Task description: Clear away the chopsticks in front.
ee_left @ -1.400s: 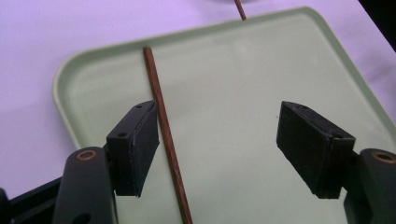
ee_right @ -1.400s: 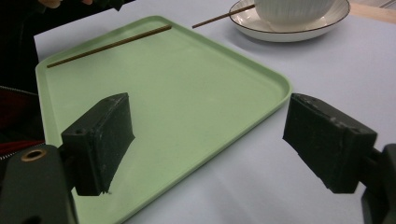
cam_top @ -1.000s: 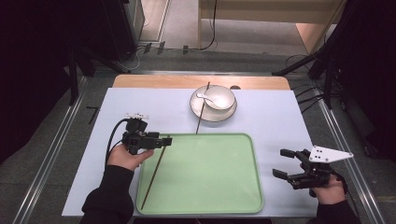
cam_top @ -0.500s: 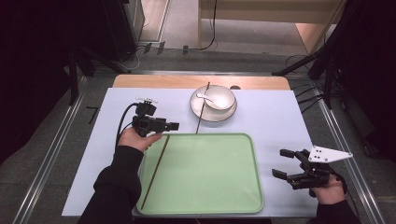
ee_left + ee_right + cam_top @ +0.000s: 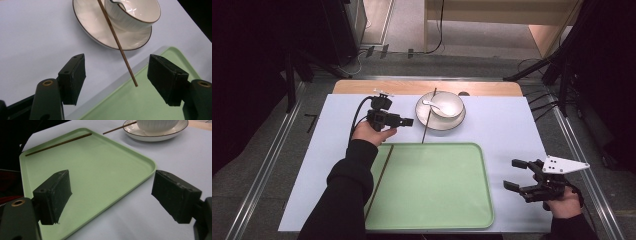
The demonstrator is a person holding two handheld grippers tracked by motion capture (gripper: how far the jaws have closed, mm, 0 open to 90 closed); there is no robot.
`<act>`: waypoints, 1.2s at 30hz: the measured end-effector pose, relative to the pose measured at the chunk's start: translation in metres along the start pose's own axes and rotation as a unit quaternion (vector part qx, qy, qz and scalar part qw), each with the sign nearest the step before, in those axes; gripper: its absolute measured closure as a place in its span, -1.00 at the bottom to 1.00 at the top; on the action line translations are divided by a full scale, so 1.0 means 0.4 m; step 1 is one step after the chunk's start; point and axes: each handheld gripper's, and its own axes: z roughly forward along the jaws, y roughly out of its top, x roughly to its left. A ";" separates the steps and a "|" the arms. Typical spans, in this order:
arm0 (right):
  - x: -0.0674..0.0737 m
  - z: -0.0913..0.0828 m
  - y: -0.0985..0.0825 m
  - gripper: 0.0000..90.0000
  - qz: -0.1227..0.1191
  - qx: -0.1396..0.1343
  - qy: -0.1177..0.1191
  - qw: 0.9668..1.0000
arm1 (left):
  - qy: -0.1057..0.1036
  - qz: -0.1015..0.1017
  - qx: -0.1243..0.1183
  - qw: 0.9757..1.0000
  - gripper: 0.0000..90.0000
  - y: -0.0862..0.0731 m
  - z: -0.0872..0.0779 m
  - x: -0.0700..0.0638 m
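Two chopsticks are apart: one [image 5: 379, 182] lies along the green tray's [image 5: 452, 210] left side, the other [image 5: 117, 42] leans on the saucer [image 5: 92, 27] under the bowl [image 5: 446, 104]. Left gripper [image 5: 407, 121], wide open and empty, frames that leaning stick, so collecting it seems underway; closing squarely on its thin shaft comes next, while the right gripper [image 5: 518, 175] waits open and empty beside the tray

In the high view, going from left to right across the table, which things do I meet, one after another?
Left tool → chopstick on the plate rim → bowl with spoon → right tool.
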 end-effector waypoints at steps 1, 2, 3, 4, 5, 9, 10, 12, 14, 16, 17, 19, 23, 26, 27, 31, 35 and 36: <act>0.000 0.000 0.000 -0.64 0.000 0.000 0.000 1.000 | -0.002 -0.002 -0.002 1.000 -0.29 0.007 0.007 0.000; -0.001 0.000 0.000 -0.64 0.000 -0.001 0.001 1.000 | -0.002 -0.005 -0.001 1.000 -0.27 0.015 0.016 -0.001; -0.001 0.000 0.000 -0.64 -0.001 -0.002 0.000 1.000 | 0.000 -0.006 0.001 1.000 -0.27 0.020 0.023 -0.001; -0.002 0.000 0.001 -0.64 -0.002 -0.002 0.000 1.000 | 0.004 -0.005 0.003 1.000 -0.26 0.025 0.032 -0.001; -0.002 0.000 0.001 -0.64 -0.003 -0.003 0.000 1.000 | 0.011 -0.003 0.007 1.000 -0.26 0.029 0.041 0.000; -0.004 0.001 0.001 -0.63 -0.005 -0.004 0.003 1.000 | 0.009 -0.013 0.009 1.000 -0.22 0.040 0.083 0.000; -0.005 0.001 0.002 -0.63 -0.006 -0.003 0.003 1.000 | 0.009 -0.012 0.015 1.000 -0.20 0.043 0.094 -0.001; -0.007 0.002 0.003 -0.63 -0.005 -0.003 0.003 1.000 | 0.014 -0.005 0.027 1.000 -0.16 0.049 0.114 -0.005; -0.007 0.002 0.003 -0.63 -0.005 -0.004 0.003 1.000 | 0.017 0.001 0.036 0.999 -0.12 0.056 0.131 -0.010; -0.006 0.002 0.004 -0.63 -0.006 -0.004 0.003 1.000 | 0.019 0.003 0.040 0.999 -0.08 0.064 0.146 -0.013; -0.006 0.002 0.004 -0.63 -0.006 -0.004 0.003 1.000 | 0.017 -0.001 0.034 0.999 -0.07 0.066 0.152 -0.015; -0.006 0.002 0.004 -0.63 -0.006 -0.004 0.003 1.000 | 0.017 -0.008 0.033 0.999 -0.03 0.074 0.161 -0.016; -0.006 0.002 0.004 -0.63 -0.007 -0.004 0.003 1.000 | 0.030 0.006 0.040 0.999 0.09 0.083 0.185 -0.028; -0.006 0.000 0.004 -0.63 -0.009 -0.004 0.003 1.000 | 0.034 0.005 0.048 0.998 0.16 0.081 0.205 -0.030; -0.005 0.000 0.003 -0.63 -0.009 -0.005 0.003 1.000 | 0.039 0.001 0.056 0.998 0.18 0.080 0.215 -0.028; -0.004 -0.004 0.002 -0.63 -0.010 -0.007 0.004 1.000 | 0.040 -0.005 0.056 0.998 0.28 0.075 0.237 -0.024; -0.003 -0.006 0.002 -0.62 -0.009 -0.008 0.003 1.000 | 0.045 -0.013 0.055 0.997 0.40 0.074 0.258 -0.025; -0.003 -0.007 0.002 -0.62 -0.009 -0.009 0.003 1.000 | 0.045 -0.019 0.055 0.997 0.46 0.073 0.263 -0.024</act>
